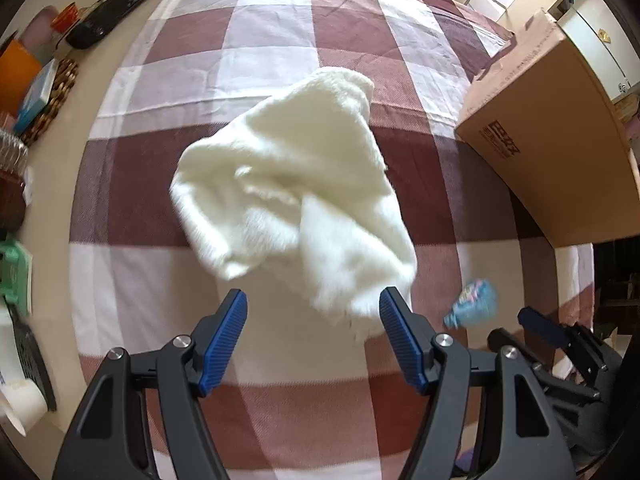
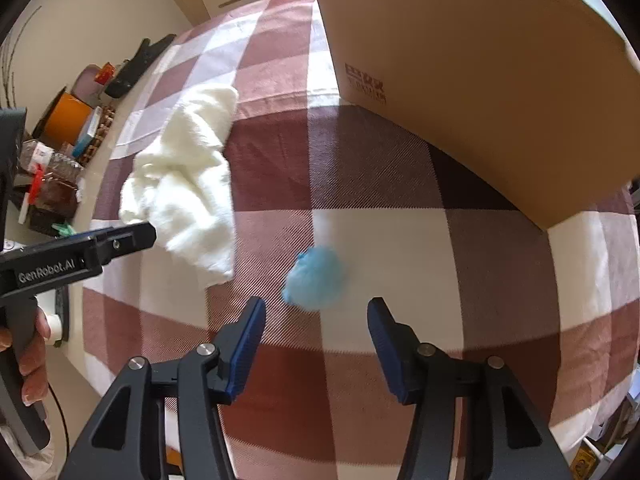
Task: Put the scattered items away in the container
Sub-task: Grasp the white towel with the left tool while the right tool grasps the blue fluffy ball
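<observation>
A crumpled white fluffy cloth [image 1: 296, 196] lies on the checked tablecloth [image 1: 280, 40]. My left gripper [image 1: 313, 304] is open and empty, its blue pads just short of the cloth's near edge. The cloth also shows in the right wrist view [image 2: 188, 184]. A small blue crumpled item [image 2: 316, 278] lies just ahead of my right gripper [image 2: 318, 310], which is open and empty. The blue item appears in the left wrist view [image 1: 474, 304] too, to the right. A large cardboard box [image 2: 480, 80] stands at the right on the table.
The left table edge holds clutter: an orange container [image 2: 66, 118], black tool [image 2: 136, 64], packets and a woven mat [image 1: 56, 92]. The box shows in the left wrist view [image 1: 548, 128]. The right gripper's body is at lower right in that view [image 1: 560, 344].
</observation>
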Motion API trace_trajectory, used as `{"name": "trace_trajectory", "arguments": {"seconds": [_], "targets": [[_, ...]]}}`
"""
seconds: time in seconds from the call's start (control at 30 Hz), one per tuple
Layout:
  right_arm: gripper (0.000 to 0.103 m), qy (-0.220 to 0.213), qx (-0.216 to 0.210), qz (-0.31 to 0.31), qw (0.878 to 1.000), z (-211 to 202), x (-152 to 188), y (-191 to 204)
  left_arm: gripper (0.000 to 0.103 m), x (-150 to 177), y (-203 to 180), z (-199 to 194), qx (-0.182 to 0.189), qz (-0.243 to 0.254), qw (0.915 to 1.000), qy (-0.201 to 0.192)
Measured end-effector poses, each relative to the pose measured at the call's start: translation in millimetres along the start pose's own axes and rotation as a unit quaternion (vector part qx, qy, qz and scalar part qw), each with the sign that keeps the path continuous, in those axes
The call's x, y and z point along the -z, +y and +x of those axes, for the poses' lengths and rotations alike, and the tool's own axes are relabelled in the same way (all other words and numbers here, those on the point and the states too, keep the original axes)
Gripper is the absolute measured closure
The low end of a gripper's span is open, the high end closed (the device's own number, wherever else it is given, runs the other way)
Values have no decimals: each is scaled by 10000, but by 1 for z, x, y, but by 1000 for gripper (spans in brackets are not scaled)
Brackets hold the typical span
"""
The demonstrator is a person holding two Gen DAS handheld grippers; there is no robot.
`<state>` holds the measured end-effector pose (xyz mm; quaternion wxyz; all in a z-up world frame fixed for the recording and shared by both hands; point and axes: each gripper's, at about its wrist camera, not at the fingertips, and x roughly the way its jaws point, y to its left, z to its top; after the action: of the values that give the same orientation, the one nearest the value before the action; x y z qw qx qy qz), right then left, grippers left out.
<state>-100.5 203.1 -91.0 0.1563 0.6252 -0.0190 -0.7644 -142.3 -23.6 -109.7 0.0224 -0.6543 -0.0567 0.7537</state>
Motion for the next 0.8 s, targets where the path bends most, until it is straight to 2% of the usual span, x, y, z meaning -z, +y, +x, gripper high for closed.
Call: {"name": "trace_trajectory", "arguments": {"seconds": [0.17,0.4,0.43,0.47,0.57,0.73,0.8], "targets": [[49,166,-2,63,9998,24,-8,-4,33,-22,-7,20,-1,118,9999,42],[49,300,-24,51,9995,41,-11,-2,33,-36,-11,46,81,50,9999,144],[49,300,-21,46,9995,41,-11,-2,31,-37,-13,49,63,63,9998,152],[49,300,-19,41,9995,42,-11,-2,23,-37,-14,52,57,96,9998,161],[49,288,-4,-4,9996,43,-12,-1,15,-39,-23,57,-16,237,9996,150],[49,224,27,-140,9996,44,-11,3,16,-37,-32,61,-250,417,9988,98],[49,197,59,-205,9996,44,-9,4,26,-36,-31,60,-359,426,9984,23]]}}
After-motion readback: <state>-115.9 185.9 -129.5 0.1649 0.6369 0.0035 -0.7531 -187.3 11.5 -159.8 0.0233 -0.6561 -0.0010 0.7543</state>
